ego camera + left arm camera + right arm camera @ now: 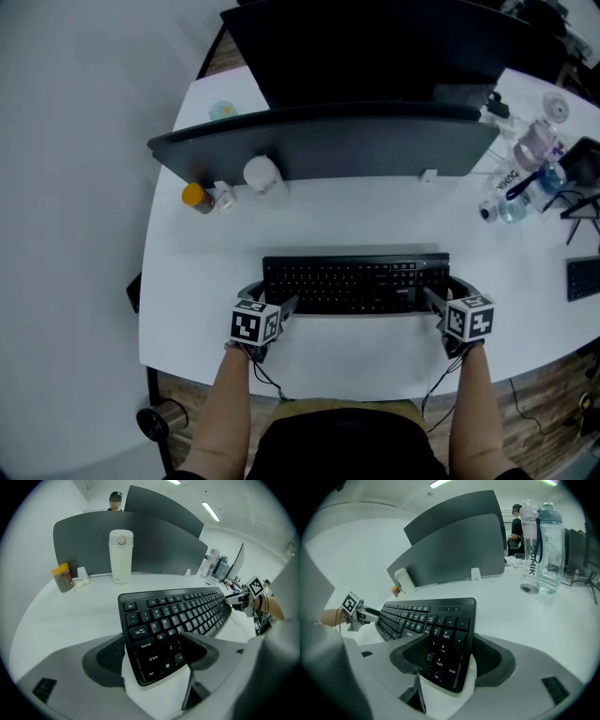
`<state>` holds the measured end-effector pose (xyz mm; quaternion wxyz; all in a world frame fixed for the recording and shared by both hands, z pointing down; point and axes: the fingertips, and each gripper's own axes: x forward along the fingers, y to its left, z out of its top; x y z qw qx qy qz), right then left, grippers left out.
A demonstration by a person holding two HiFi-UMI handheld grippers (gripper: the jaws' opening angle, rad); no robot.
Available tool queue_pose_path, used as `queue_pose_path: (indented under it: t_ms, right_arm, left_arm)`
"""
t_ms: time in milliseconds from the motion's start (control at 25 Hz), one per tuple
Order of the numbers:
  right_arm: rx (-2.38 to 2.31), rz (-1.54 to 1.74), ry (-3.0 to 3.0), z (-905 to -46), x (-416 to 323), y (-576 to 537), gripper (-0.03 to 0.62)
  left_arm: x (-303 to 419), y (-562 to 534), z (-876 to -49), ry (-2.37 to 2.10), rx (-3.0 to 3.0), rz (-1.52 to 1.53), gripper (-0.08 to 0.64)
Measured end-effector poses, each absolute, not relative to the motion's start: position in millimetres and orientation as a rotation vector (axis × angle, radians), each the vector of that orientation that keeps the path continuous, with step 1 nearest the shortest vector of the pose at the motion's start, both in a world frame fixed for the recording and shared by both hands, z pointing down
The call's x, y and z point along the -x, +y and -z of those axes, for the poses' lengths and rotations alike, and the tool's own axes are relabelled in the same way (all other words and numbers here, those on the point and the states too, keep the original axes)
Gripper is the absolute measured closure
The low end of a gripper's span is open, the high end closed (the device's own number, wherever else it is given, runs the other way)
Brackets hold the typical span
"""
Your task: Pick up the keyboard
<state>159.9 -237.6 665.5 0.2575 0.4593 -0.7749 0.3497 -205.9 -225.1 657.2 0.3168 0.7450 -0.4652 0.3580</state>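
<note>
A black keyboard (356,281) lies across the near part of the white desk (375,211). My left gripper (269,298) holds its left end: in the left gripper view the keyboard (178,611) runs between the jaws of the gripper (154,653), one pad against the left edge and the other over the bottom key rows. My right gripper (447,292) holds the right end. In the right gripper view the number pad end of the keyboard (426,616) sits between that gripper's (447,660) pads. Whether the keyboard is off the desk I cannot tell.
A grey divider panel (328,141) stands behind the keyboard. A white tumbler (262,173) and an orange-lidded jar (197,198) sit at its left. Water bottles (525,178) and cables crowd the back right. A second keyboard (583,278) lies at the right edge.
</note>
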Motion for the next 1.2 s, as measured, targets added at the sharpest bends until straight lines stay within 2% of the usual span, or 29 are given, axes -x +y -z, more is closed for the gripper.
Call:
queue_pose_path:
  t_ms: [760,1200]
  right_arm:
    - [-1.381,-0.918,-2.132,-639.4,-163.9,-244.3,0.3]
    - [-1.425,-0.776,-2.215,-583.1,-164.0,-263.9,0.301]
  left_arm:
    - [206.8,-245.7,-620.8,-1.316,-2.039,-0.965,0.215]
    - [207.1,-258.5,-576.0,-1.378,-2.094,-0.873,0.216]
